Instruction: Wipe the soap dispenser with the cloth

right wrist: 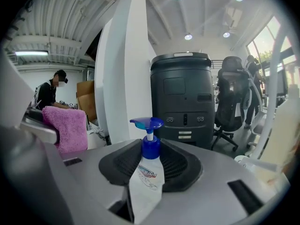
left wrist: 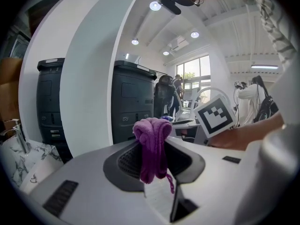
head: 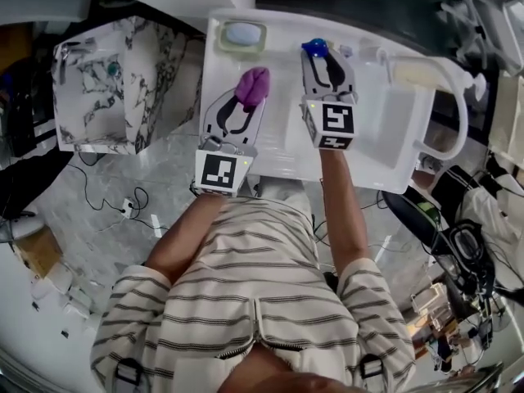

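While left gripper (head: 246, 103) jaws pinch purple cloth (left wrist: 152, 146), right gripper (head: 327, 62) jaws clamp soap dispenser (right wrist: 146, 175).

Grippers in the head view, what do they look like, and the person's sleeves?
Both the left gripper and right gripper are pale grey with black patches, each carrying a white cube with black square markers. The person wears a short-sleeved cream shirt with dark stripes.

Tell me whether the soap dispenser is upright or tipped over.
Upright: the white plastic soap dispenser with a blue pump stands vertical in the right claw, pump on top.
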Motion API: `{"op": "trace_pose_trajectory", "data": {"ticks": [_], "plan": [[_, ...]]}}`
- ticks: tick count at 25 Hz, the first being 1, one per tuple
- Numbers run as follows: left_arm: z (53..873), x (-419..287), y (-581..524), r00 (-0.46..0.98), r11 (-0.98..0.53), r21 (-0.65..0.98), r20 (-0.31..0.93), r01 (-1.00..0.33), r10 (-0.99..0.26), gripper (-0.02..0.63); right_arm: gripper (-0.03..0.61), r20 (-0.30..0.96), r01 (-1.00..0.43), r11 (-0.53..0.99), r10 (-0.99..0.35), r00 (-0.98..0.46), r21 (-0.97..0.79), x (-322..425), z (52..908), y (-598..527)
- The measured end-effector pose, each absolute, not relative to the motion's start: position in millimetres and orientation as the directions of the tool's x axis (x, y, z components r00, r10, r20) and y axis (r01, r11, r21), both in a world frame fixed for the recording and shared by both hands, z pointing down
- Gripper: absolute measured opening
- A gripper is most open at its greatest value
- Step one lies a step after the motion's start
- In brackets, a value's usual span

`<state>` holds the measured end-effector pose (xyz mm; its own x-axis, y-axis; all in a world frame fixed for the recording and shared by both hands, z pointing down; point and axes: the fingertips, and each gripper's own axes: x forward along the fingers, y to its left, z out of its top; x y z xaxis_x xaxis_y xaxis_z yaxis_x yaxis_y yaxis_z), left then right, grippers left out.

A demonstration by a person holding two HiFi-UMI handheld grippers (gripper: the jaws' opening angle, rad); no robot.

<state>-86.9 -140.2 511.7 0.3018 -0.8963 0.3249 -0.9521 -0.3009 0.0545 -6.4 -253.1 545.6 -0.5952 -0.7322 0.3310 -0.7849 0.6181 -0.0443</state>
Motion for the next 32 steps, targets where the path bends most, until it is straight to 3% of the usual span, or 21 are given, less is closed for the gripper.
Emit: {"op": "trace_pose_trajectory", "data": {"ticks": [32], "plan": [[439.4, -47.6, -86.5, 0.526, -0.536, 0.018, 0.226, -0.844, -0.82, 0.118, 0.133, 0.241, -0.797, 0.599, -0.765, -0.597, -0.076, 29.8, 421.0, -140.7]]}}
